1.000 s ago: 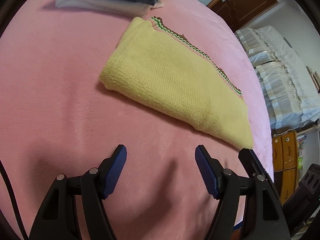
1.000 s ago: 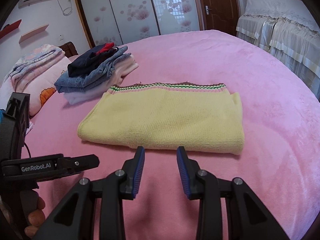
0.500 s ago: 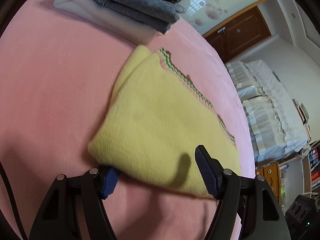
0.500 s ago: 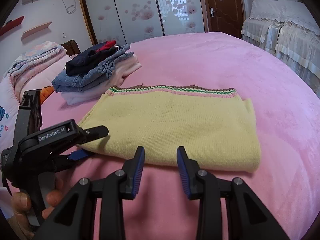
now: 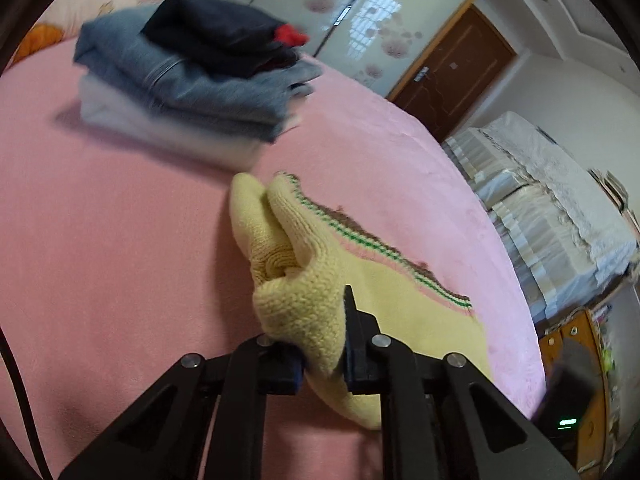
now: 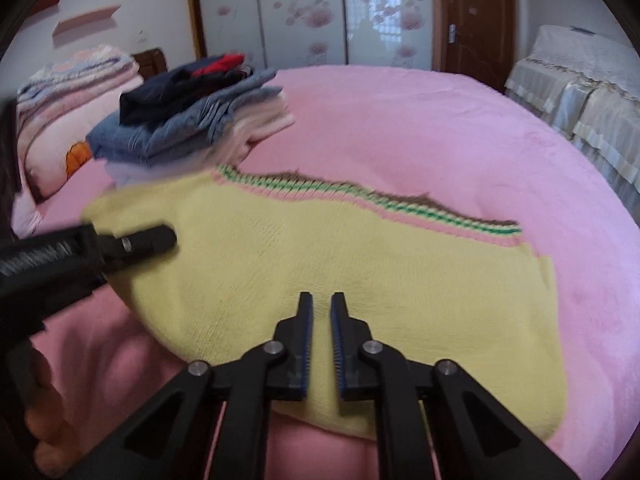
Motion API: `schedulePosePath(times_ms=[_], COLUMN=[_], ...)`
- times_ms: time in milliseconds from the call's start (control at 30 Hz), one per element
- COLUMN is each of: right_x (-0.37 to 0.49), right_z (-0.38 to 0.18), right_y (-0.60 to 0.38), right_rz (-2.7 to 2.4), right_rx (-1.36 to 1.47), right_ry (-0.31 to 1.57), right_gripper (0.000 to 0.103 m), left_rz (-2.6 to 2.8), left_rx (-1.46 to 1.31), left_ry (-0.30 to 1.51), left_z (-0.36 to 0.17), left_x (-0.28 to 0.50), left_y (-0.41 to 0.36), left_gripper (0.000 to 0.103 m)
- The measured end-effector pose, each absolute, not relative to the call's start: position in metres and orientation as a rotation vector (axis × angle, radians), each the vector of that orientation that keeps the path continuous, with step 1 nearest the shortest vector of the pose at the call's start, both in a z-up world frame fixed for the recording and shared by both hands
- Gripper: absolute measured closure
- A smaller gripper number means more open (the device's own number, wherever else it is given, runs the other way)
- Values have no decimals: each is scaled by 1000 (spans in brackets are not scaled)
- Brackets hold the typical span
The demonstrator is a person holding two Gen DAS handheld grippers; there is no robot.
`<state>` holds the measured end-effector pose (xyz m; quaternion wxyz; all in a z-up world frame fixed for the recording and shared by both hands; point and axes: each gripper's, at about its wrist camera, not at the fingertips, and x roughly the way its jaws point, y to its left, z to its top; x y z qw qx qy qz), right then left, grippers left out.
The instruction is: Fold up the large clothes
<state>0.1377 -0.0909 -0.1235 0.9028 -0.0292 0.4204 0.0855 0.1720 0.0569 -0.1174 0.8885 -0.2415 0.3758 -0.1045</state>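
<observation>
Pinching bunched knit yellow sweater [image 5: 400, 320]: left claw [image 5: 324, 344]; right claw [image 6: 321, 344] narrowly parted.

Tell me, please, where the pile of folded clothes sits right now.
The pile of folded clothes sits on the pink bed, upper left in both views, just behind the yellow sweater.

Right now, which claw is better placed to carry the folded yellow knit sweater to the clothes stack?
Left. The left claw is shut on the folded yellow knit sweater, nearer the stack of folded clothes. The right claw hovers over it, gripping nothing.
</observation>
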Motion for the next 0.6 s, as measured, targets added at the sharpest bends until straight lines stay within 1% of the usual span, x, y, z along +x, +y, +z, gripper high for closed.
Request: schedulePosePath(times_ms=[67, 167, 367, 433, 533, 600], right_x=[141, 143, 142, 129, 102, 84], right_z=[-131, -130, -126, -117, -102, -98], right_y=[-88, -95, -146, -166, -198, -220], right_rz=[179, 196, 315, 321, 254, 202], right_rx=[-79, -38, 285, 323, 293, 278], right_ry=[897, 915, 961, 939, 905, 896], right_gripper=[95, 95, 95, 95, 95, 95], left_rz=[-251, -327, -478, -525, -576, -606], left_rx=[-453, -383, -247, -204, -129, -97], left_ry=[756, 722, 708, 711, 762, 832], left_z=[-105, -86, -61, -55, -61, -74], left_x=[171, 170, 163, 161, 162, 165], left_y=[42, 16, -38, -56, -87, -108], left_gripper=[95, 96, 96, 96, 96, 95])
